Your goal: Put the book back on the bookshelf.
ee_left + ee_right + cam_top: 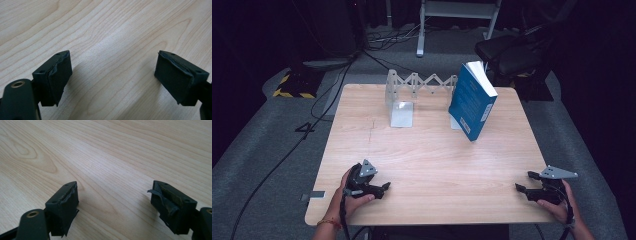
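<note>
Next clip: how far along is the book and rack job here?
Nothing looks done: the blue book stands tilted on the table beside the folding metal rack, not slotted in. Nothing is in hand: the left tool and right tool are open and empty near the front edge. Any handling of the book remains.

Table (427, 165) bare across front & centre: free passage betw. both hands. Obstructions at far edge only: folding metal bookend rack (414, 87) w/ white base plate, and blue book (472, 100) leaning tilted at its right end.
</note>
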The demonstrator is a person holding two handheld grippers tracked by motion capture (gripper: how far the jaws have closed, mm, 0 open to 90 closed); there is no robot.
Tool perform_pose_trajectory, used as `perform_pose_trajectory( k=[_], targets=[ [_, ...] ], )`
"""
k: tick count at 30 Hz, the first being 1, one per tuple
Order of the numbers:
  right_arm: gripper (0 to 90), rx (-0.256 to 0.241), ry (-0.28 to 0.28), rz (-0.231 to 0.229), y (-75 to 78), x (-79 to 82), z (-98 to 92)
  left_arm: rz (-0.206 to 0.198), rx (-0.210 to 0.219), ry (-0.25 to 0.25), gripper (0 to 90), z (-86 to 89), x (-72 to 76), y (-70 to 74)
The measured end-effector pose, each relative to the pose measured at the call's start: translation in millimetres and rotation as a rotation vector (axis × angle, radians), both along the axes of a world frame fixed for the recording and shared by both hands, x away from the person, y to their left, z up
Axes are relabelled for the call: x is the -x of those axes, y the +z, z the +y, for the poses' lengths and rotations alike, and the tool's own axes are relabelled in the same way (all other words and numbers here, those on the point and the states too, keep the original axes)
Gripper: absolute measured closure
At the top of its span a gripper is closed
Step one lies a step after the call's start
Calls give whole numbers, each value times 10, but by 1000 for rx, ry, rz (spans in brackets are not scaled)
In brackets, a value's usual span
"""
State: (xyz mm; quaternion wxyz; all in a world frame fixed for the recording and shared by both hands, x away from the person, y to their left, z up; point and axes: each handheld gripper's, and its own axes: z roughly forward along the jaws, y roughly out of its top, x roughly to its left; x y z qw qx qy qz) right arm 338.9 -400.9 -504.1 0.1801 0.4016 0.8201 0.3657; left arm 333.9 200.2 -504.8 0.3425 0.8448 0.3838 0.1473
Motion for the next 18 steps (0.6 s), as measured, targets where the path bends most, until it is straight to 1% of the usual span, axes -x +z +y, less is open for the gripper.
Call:
perform_pose_trajectory(
  k=[5, 6, 7, 8, 15, 16, 17, 18],
  targets=[
    [221, 0, 0, 0, 0, 0, 0, 1, 0, -5, 147, 2, -6, 1],
    [222, 0, 0, 0, 0, 0, 0, 1, -9, -13, 146, 8, -13, 7],
    [222, 0, 0, 0, 0, 0, 0, 5, -3, -11, 145, 3, -14, 4],
    [222, 0, 0, 0, 0, 0, 0, 3, -8, -15, 144, 5, -19, 6],
    [220, 0, 2, 0, 0, -3, 0, 4, -8, -13, 141, 0, -25, 7],
    [220, 0, 2, 0, 0, -3, 0, 1, -13, -12, 141, 0, -28, 9],
    [220, 0, 3, 2, 1, -5, 0, 4, -3, -7, 141, -6, -27, 3],
    [219, 0, 3, 2, 1, -8, 0, 7, -6, -6, 141, -6, -28, 6]
  ],
)
